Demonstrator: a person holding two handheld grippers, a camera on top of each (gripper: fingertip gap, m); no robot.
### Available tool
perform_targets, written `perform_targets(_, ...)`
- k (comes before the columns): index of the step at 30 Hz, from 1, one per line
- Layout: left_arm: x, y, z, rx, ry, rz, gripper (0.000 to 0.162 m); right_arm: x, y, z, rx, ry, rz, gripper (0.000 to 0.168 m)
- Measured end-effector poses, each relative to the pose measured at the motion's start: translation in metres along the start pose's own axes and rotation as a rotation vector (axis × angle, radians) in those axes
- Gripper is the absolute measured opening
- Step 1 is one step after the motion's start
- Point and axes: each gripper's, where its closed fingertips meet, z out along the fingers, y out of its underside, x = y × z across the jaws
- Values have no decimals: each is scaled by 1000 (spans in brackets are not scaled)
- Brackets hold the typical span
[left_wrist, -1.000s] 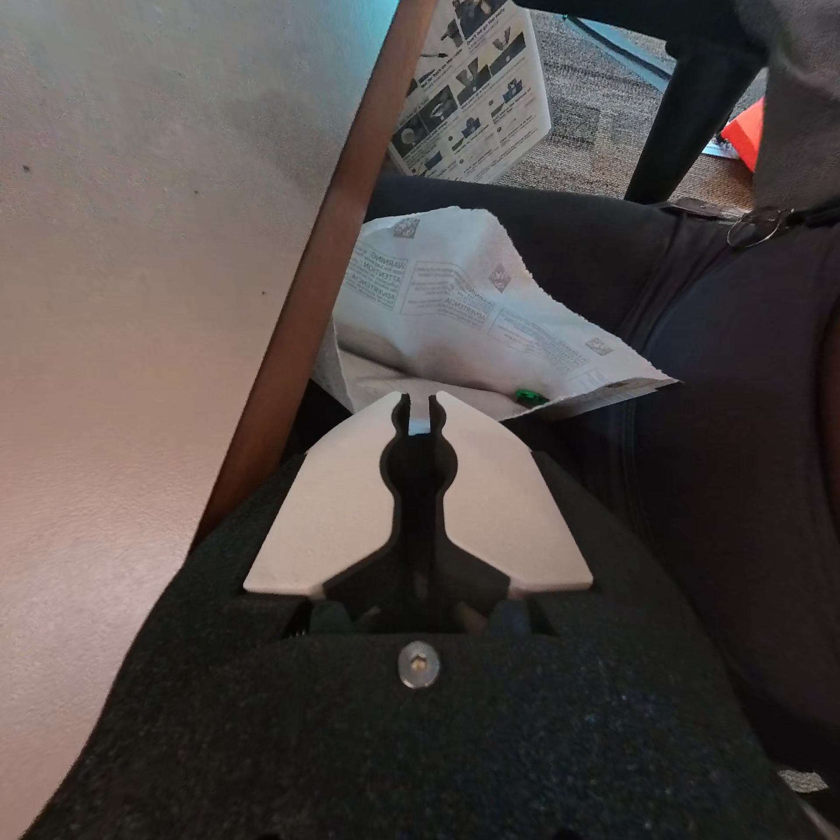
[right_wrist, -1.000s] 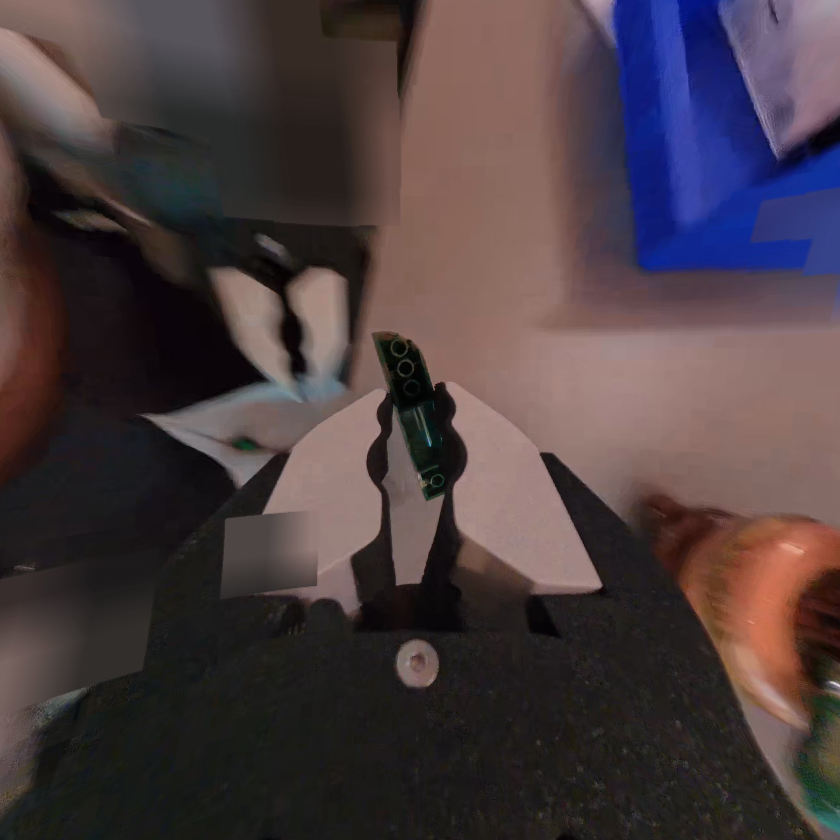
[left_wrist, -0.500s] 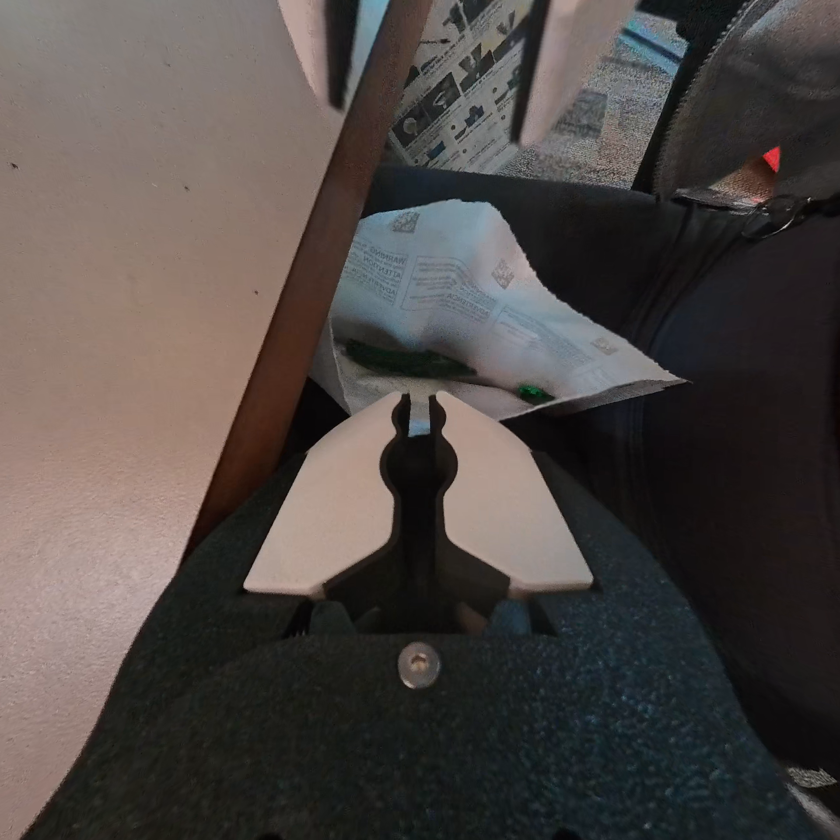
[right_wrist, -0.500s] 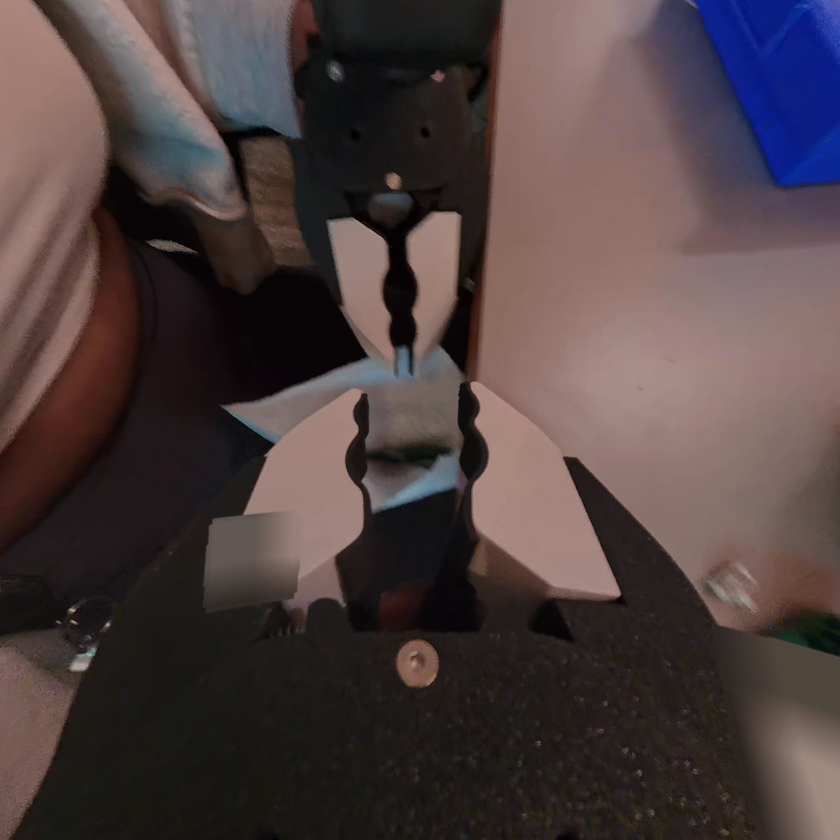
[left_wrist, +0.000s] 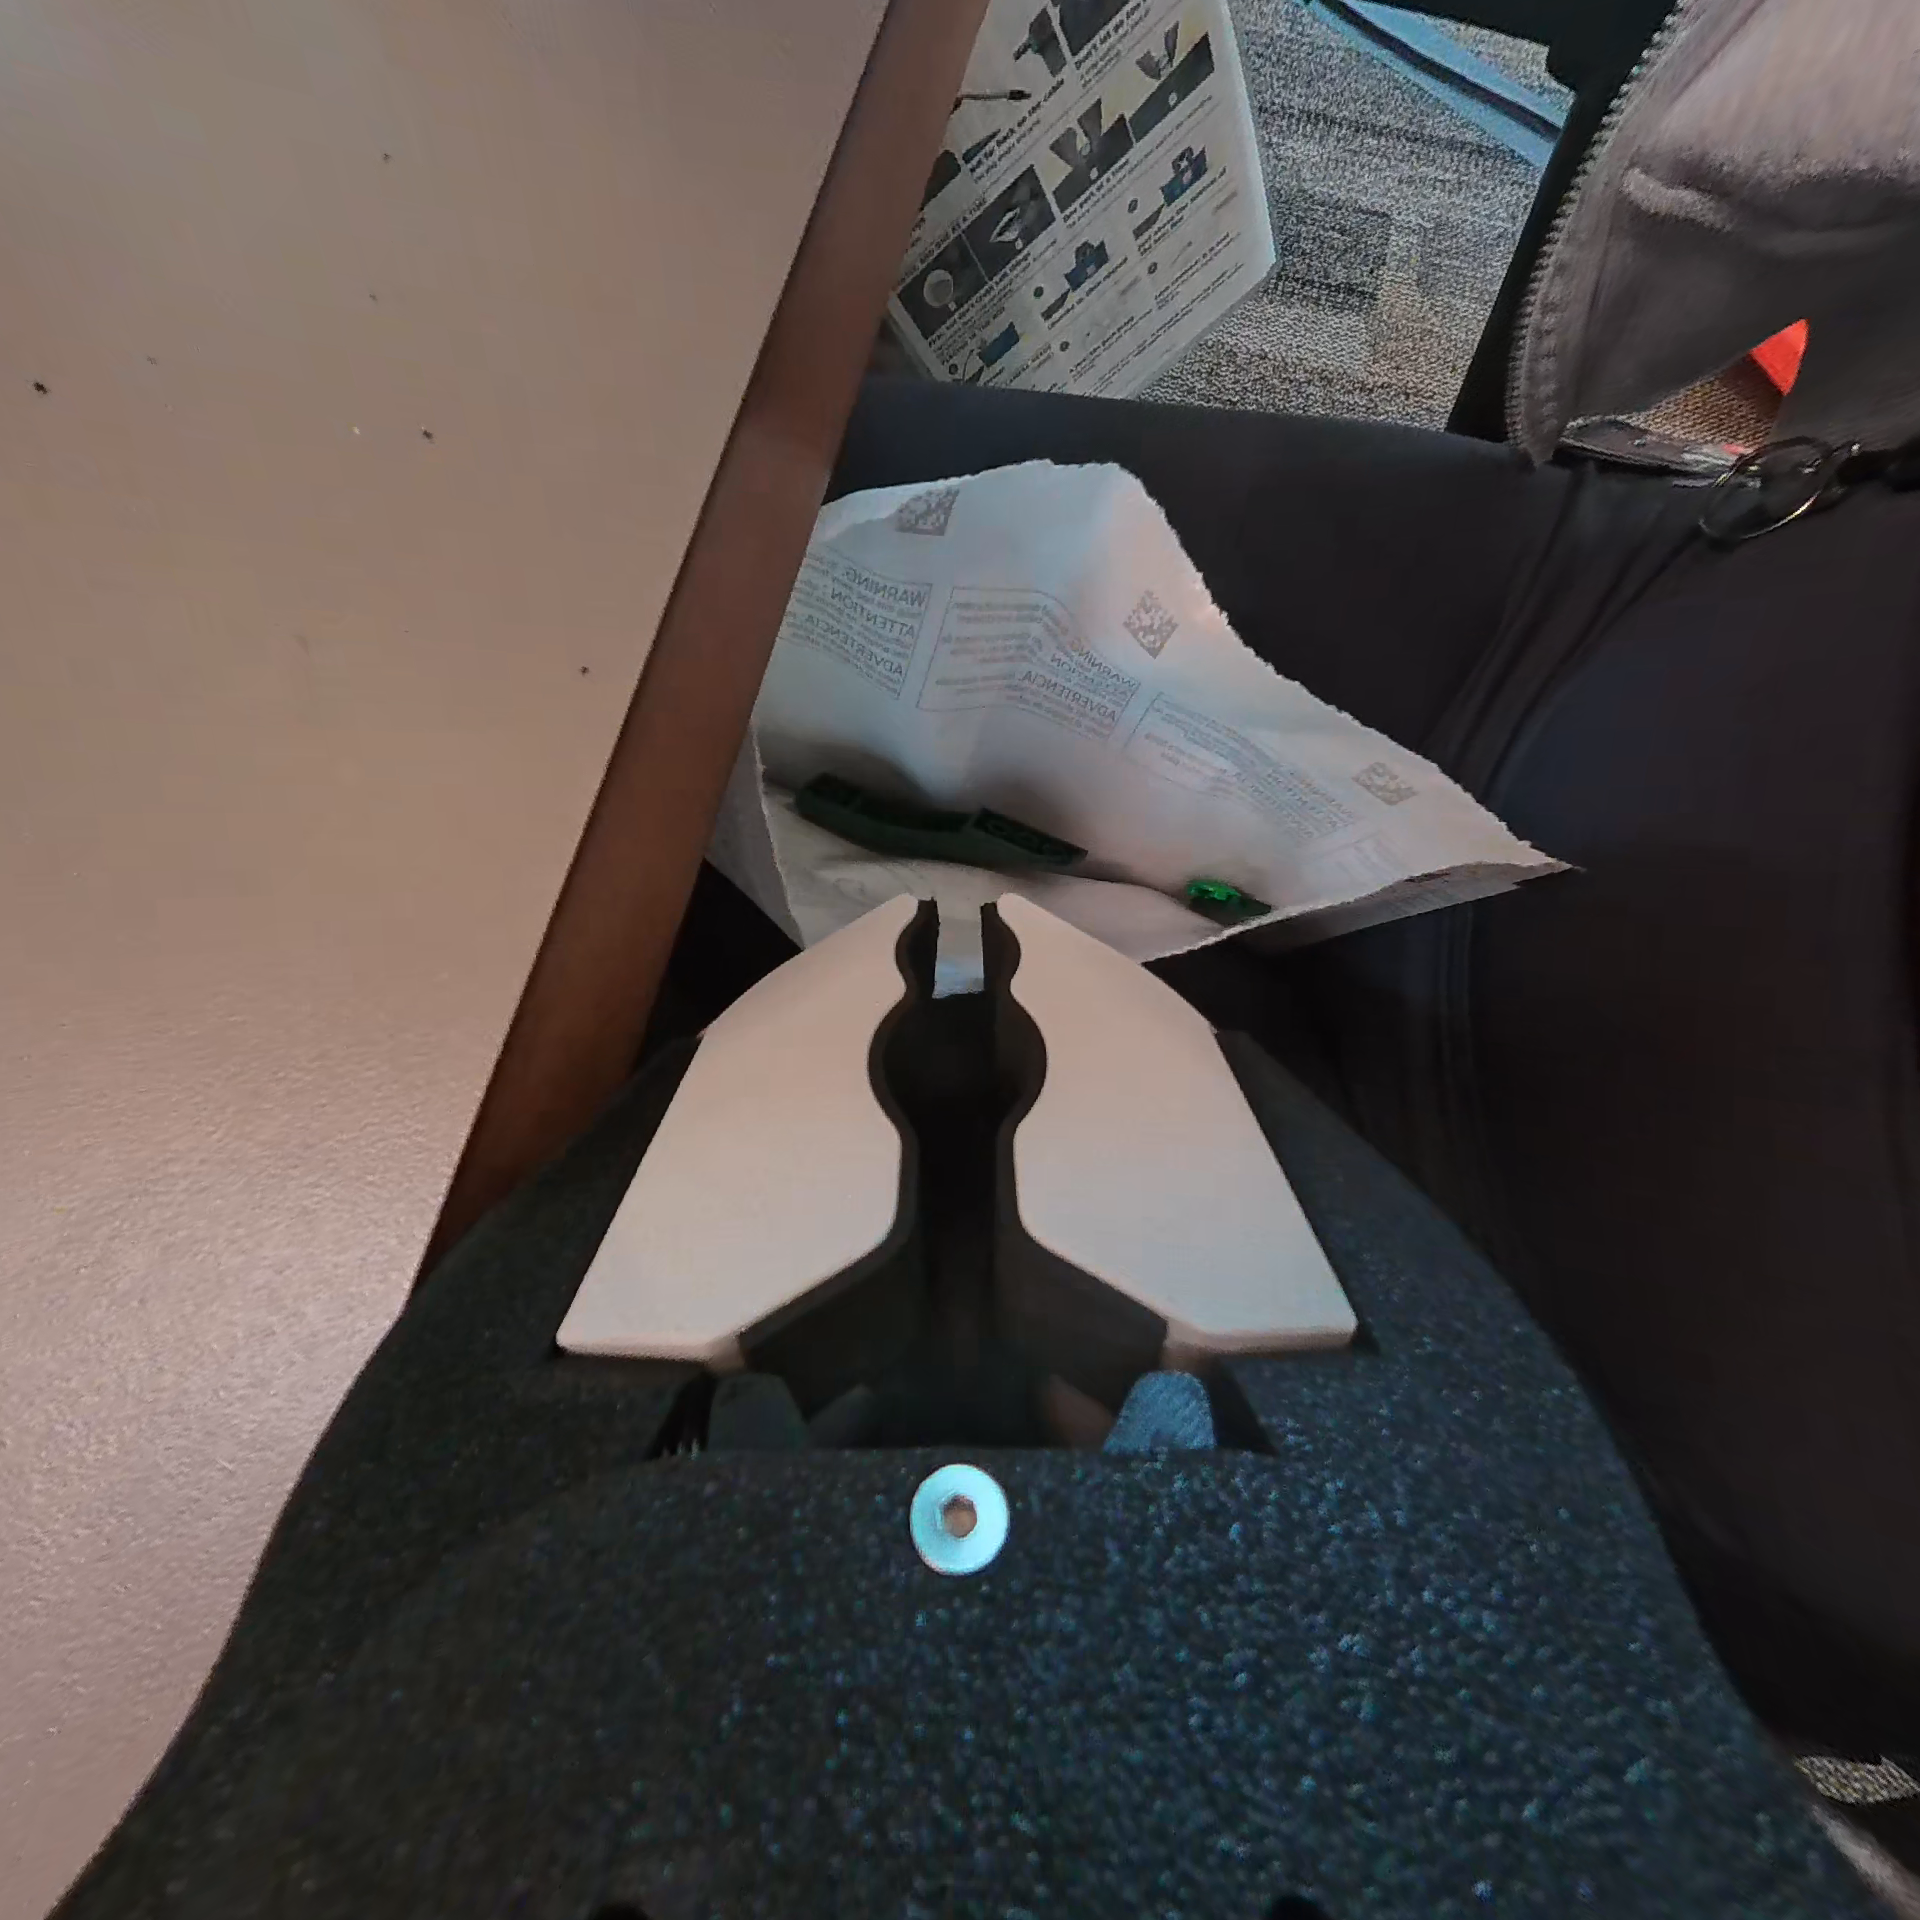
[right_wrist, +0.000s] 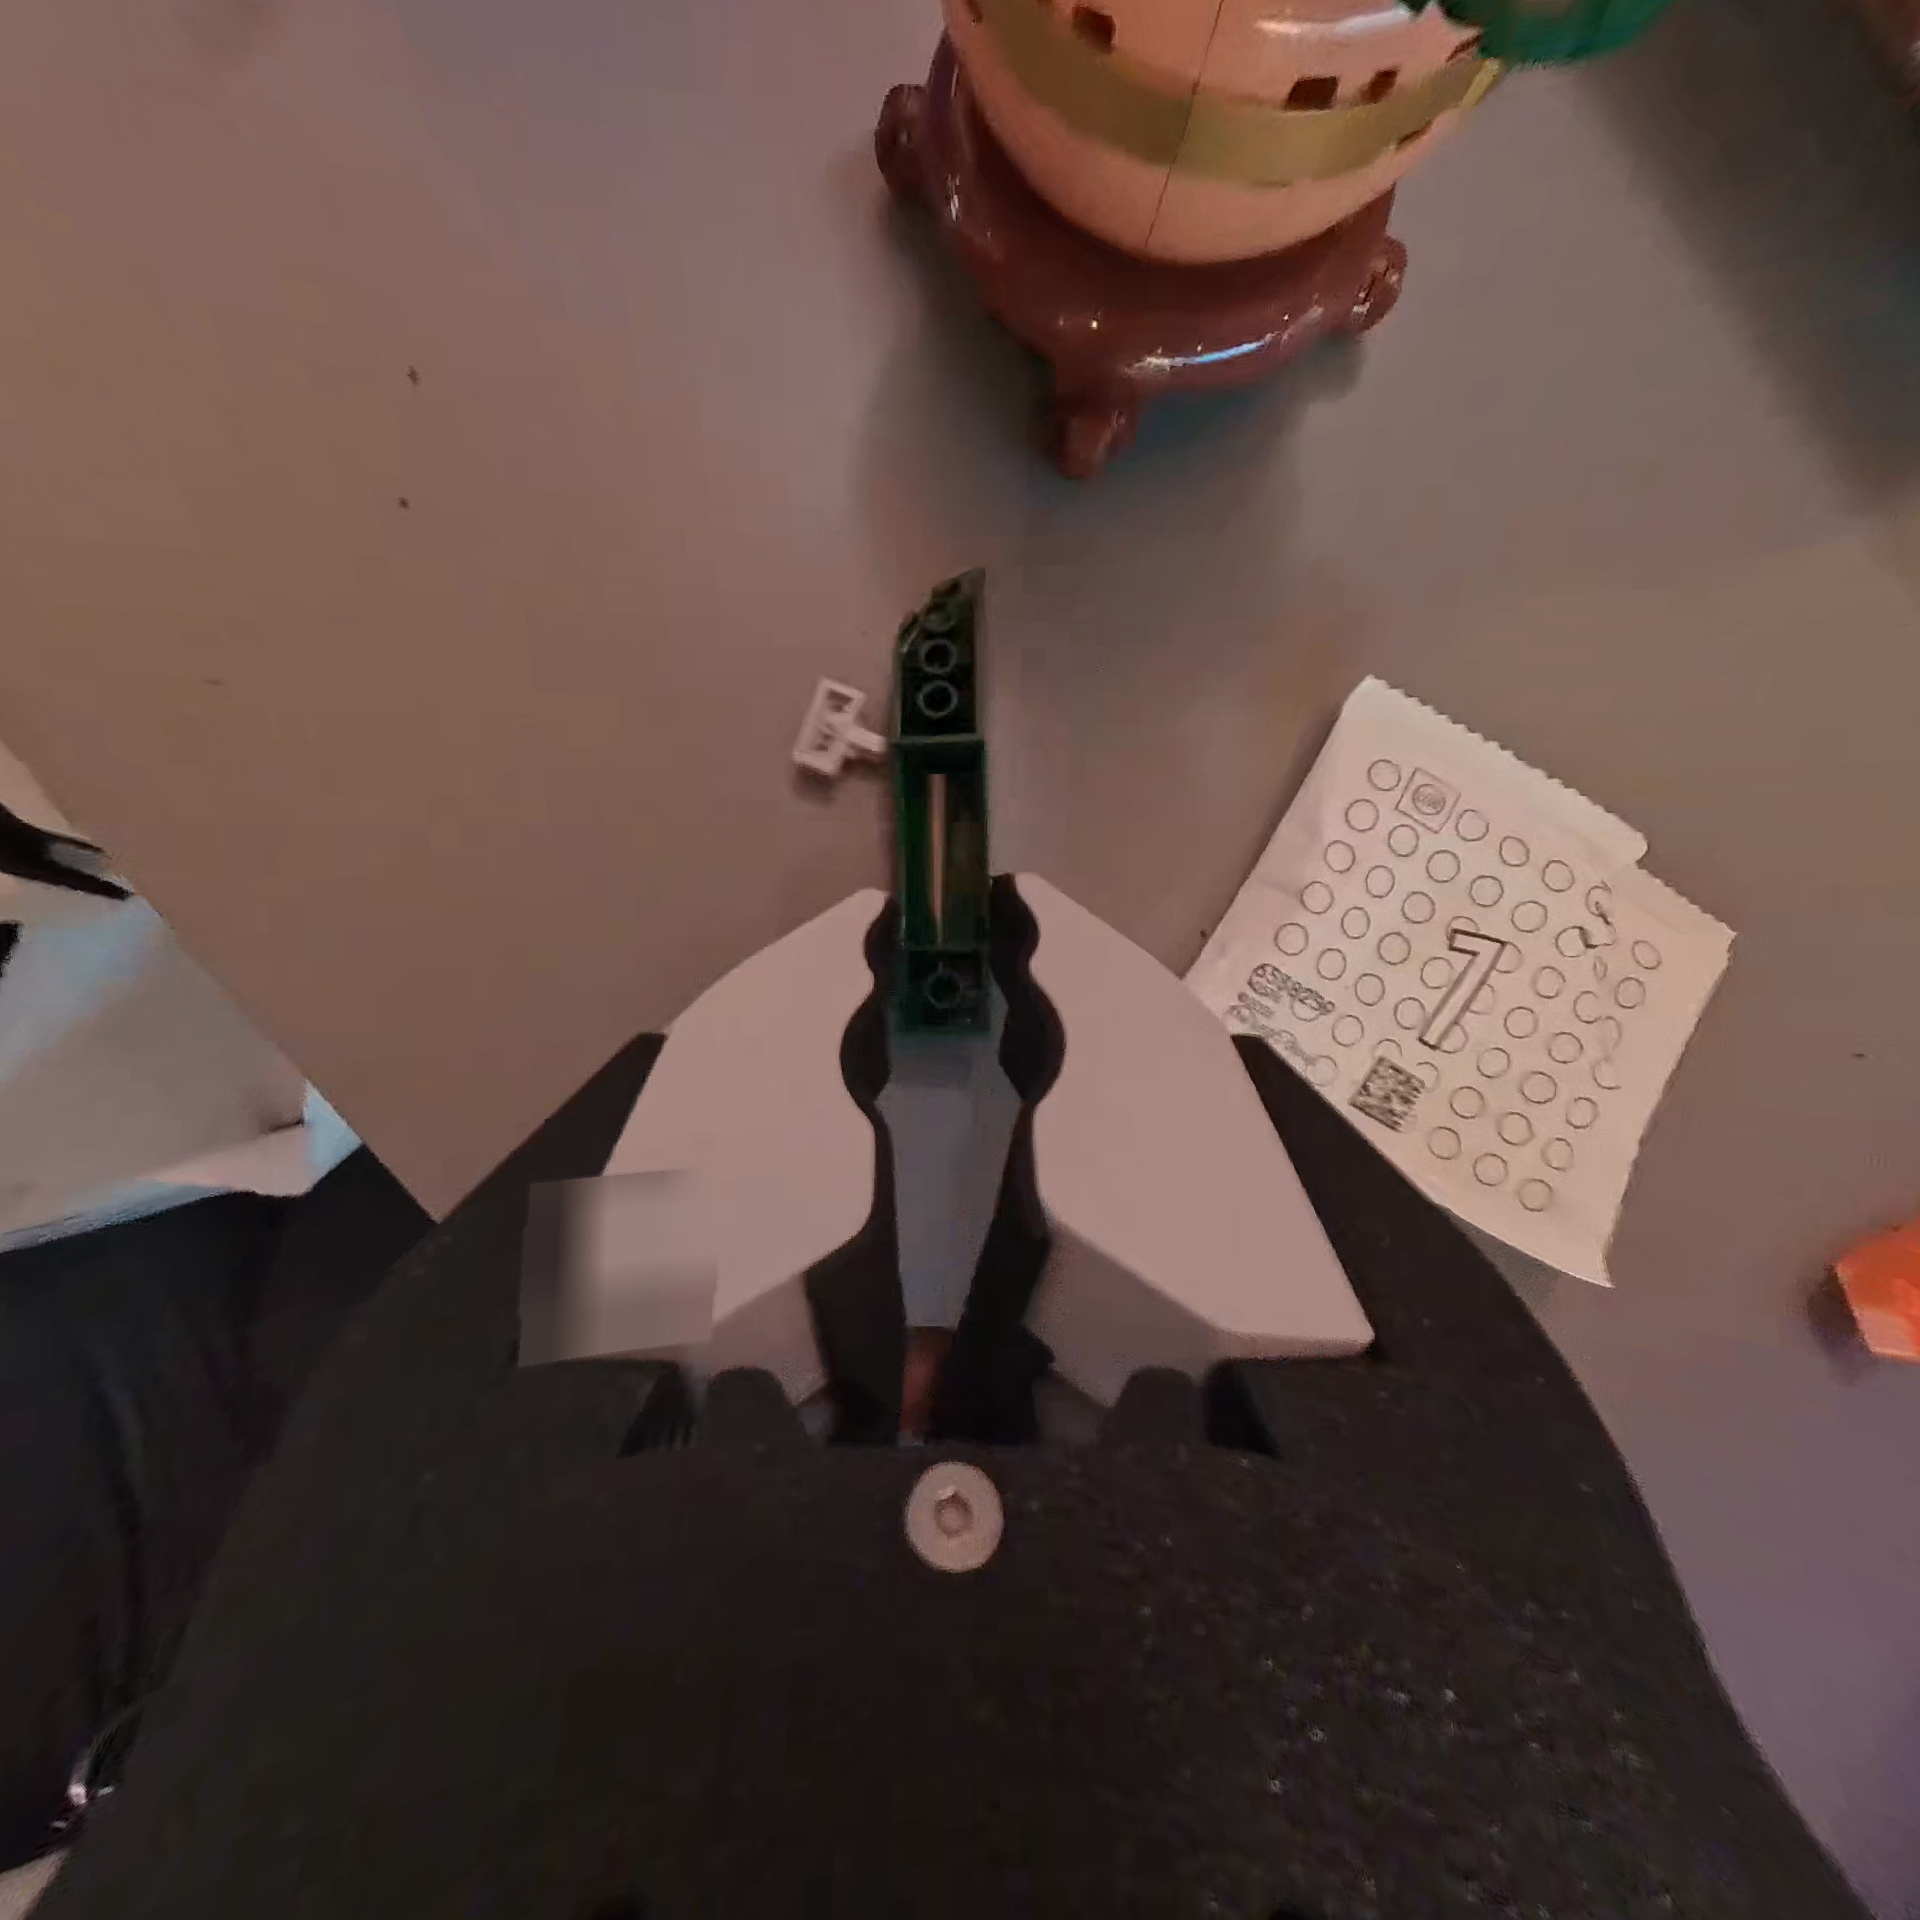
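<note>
Pinching the torn edge of one white paper bag (left_wrist: 1049, 665), the left tongs (left_wrist: 958, 914) are clenched on it just off the surface (left_wrist: 312, 623) edge, over a person's dark lap. Inside the bag lie two dark green pieces (left_wrist: 935, 821) and one bright green bit (left_wrist: 1210, 894). The right tongs (right_wrist: 943, 935) grasp one long dark green brick (right_wrist: 940, 810) above the surface, beside one small white piece (right_wrist: 831, 727). One flat printed packet (right_wrist: 1475, 977) lies to the right, and one brown-footed pot model (right_wrist: 1153, 208) stands ahead.
</note>
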Motion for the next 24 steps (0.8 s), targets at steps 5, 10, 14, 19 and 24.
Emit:
perform_targets(5, -1, 0, 0, 6, 1, -5, 8, -56, -7, -35, 85, -201, -152, 16)
perform_targets(10, 0, -1, 0, 4, -2, -2, 8, -138, 31, -39, -112, -438, -289, 17)
perform_targets(14, -1, -1, 0, 4, -6, -4, 8, -161, 41, -11, -209, -445, -224, 19)
perform_targets(19, -3, -1, 0, 7, -18, -5, 8, -167, 43, 1, -220, -426, -158, 45)
perform_targets(24, -2, -1, -1, 8, -14, -3, 8, -116, -5, -23, 74, -221, -201, 31)
